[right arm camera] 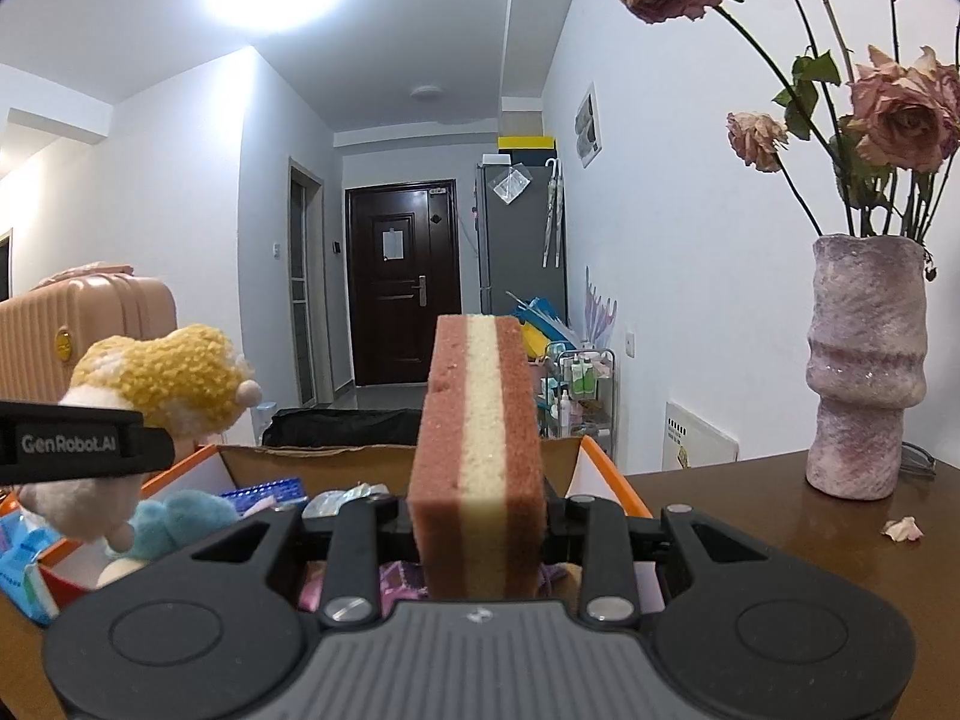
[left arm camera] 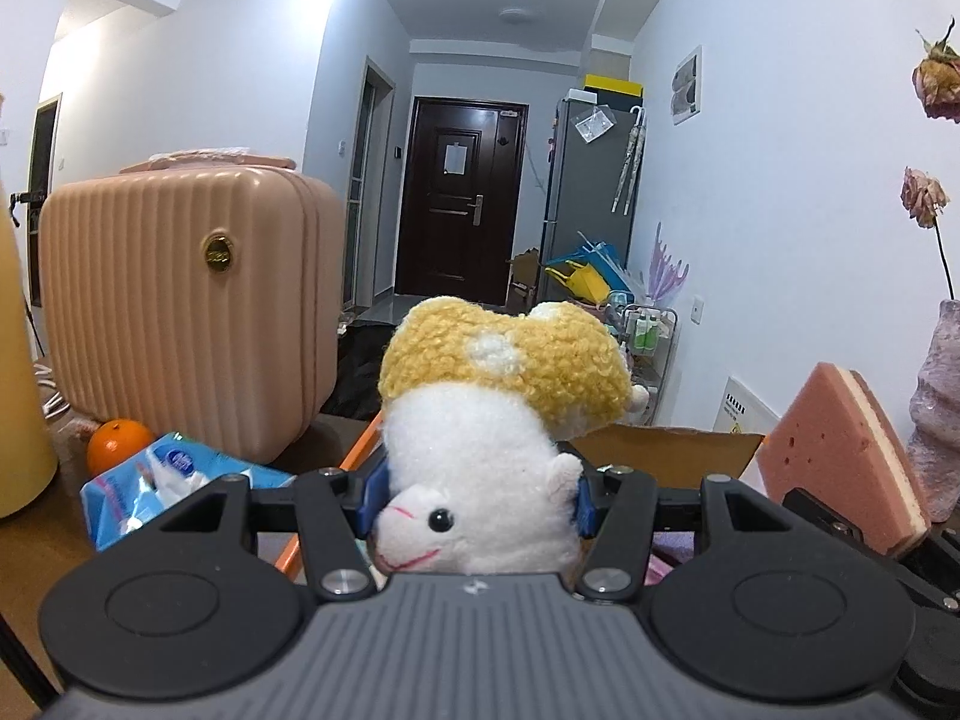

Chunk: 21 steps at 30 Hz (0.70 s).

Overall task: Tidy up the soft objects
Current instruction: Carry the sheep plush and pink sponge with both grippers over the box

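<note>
Plush toy: a white lamb-like toy (left arm camera: 480, 450) with a curly yellow back is pinched upside down, face toward the camera, above the near edge of the open cardboard box (left arm camera: 666, 450).
Left gripper: the left gripper (left arm camera: 474, 495) is closed on the toy's white body; the blue pads (left arm camera: 373, 495) are pressed into the fur on both sides, so the jaws are held partly apart by the toy's width.
Sponge: a sponge (right arm camera: 477, 456) with two pink layers and a cream layer between them is held upright on its narrow end, over the box (right arm camera: 312, 459).
Right gripper: the right gripper (right arm camera: 477, 519) is clamped on the sponge's lower part, both fingers touching its pink faces; the jaws are kept apart only by the sponge's thickness.
Box contents: a light-blue plush (right arm camera: 180, 519), a blue item and purple fabric are seen inside; most of the interior is hidden behind the gripper bodies, and the small items at the back cannot be made out clearly.
Cut off: the toy's lower face is cropped by the left gripper's housing, and the sponge's bottom end is hidden behind the right gripper's housing.
Left surroundings: a blue tissue pack (left arm camera: 162, 483) and an orange (left arm camera: 119, 443) are seen beside a pink suitcase (left arm camera: 180, 312).
Right surroundings: a purplish vase (right arm camera: 864, 366) of dried roses (right arm camera: 894, 114) is set on the brown table (right arm camera: 750, 516), near a fallen petal (right arm camera: 902, 529).
</note>
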### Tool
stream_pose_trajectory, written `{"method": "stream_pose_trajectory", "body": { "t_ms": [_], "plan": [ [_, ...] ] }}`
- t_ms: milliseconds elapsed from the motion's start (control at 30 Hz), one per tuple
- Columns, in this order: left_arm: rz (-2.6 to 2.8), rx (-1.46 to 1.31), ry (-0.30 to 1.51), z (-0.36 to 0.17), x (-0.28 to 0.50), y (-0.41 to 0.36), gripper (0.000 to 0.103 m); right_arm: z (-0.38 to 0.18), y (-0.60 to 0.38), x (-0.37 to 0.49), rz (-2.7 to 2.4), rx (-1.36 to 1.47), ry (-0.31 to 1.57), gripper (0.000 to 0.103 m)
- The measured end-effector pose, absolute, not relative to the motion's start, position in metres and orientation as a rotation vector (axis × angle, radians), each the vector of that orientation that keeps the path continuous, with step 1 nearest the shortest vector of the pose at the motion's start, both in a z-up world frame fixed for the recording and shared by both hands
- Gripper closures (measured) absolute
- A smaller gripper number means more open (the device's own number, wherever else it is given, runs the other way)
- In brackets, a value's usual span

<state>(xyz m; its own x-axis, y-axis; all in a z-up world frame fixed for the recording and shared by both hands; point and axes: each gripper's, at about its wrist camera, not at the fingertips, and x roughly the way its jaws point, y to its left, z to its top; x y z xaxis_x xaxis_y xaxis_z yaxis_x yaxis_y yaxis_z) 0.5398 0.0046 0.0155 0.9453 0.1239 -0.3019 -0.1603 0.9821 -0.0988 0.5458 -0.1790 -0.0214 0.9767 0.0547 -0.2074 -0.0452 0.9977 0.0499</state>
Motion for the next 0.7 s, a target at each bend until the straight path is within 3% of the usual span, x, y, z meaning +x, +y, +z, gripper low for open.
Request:
{"method": "stream_pose_trajectory", "body": {
  "t_ms": [700],
  "plan": [
    [0.144, -0.044, 0.303, 0.002, 0.587, -0.006, 0.046, -0.027, -0.165, 0.600, 0.072, 0.003, 0.222, 0.073]
  ]
}}
